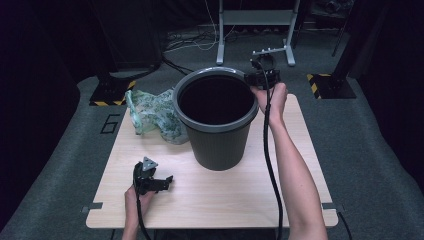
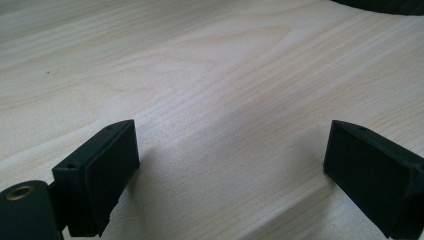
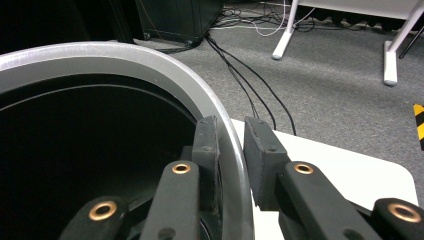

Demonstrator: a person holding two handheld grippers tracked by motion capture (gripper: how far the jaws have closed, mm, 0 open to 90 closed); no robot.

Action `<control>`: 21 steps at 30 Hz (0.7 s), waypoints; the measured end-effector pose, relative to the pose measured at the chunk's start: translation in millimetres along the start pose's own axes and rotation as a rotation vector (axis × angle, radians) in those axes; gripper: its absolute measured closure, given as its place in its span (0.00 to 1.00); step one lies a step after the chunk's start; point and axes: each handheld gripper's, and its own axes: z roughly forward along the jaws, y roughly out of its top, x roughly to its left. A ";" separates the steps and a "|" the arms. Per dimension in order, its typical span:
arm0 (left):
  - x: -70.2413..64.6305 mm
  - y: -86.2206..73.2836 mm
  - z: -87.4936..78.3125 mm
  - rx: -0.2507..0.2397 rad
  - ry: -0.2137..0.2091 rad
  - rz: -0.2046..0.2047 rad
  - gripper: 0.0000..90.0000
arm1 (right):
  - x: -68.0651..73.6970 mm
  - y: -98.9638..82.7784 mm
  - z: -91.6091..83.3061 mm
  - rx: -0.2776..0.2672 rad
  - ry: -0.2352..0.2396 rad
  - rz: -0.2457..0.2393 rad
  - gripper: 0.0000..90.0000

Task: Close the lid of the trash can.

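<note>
A dark grey waste bin with a lighter rim stands upright on the middle of the wooden table. My right gripper is shut on the rim at the bin's far right side. In the right gripper view, one pad sits inside the bin and the other outside. A crumpled green patterned plastic bag lies on the table against the bin's left side. My left gripper rests low on the table near the front left, open, with only bare wood between its pads.
The bin's base edges into the top of the left gripper view. Beyond the table, a metal stand and loose cables sit on the grey carpet. Bases with yellow-black tape flank the far corners.
</note>
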 end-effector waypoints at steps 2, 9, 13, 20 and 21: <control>0.0 0.0 -0.1 0.000 -0.001 0.001 0.08 | -1.1 -0.4 -0.4 0.002 0.000 -0.003 0.85; 0.1 0.0 -0.3 0.002 -0.002 0.003 0.08 | -2.9 -3.6 -8.8 -0.003 -0.003 -0.016 0.86; 0.0 -0.1 -0.3 0.001 -0.002 0.003 0.08 | -3.7 -6.9 -8.7 0.006 -0.007 -0.018 0.85; 0.1 -0.1 -0.4 0.002 -0.002 0.004 0.08 | -6.1 -14.0 -10.6 0.001 0.005 -0.014 0.84; 0.0 -0.1 -0.5 0.003 -0.002 0.005 0.08 | -6.2 -14.7 -11.1 -0.002 0.007 -0.017 0.84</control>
